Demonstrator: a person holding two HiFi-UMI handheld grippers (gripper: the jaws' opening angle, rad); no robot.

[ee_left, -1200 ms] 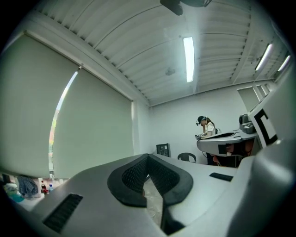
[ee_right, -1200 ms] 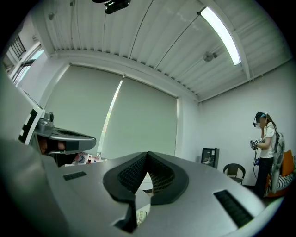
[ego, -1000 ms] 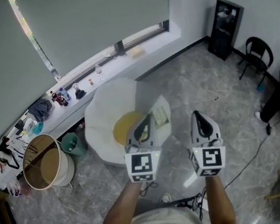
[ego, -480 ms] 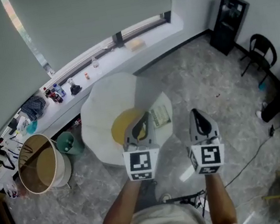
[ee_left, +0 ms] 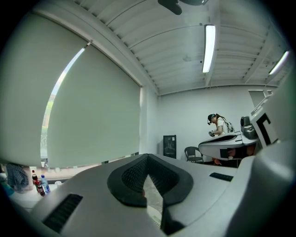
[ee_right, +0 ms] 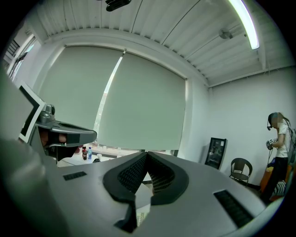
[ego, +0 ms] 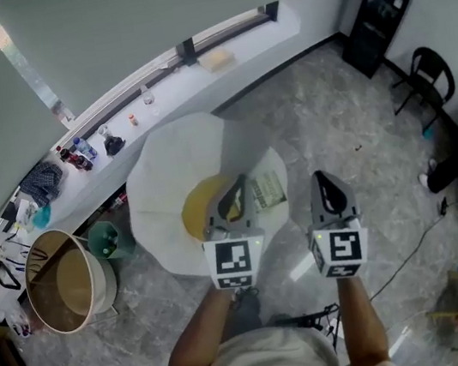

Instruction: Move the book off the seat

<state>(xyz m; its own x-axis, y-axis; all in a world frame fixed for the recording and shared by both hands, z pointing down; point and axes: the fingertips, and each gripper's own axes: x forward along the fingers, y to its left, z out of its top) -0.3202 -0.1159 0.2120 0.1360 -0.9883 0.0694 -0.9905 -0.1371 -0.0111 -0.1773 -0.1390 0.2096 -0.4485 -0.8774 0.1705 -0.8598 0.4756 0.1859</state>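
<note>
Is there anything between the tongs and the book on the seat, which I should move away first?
Nothing visible stands in the way. The book lies uncovered on the white seat, beside the yellow cushion. The left tongs and the right tongs are both closed and empty, on the person's side of the book.

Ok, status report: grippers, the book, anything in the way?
Left gripper and right gripper both shut, empty. Book lies on the white seat, beside the yellow cushion, untouched. Nothing seen in the way.
</note>
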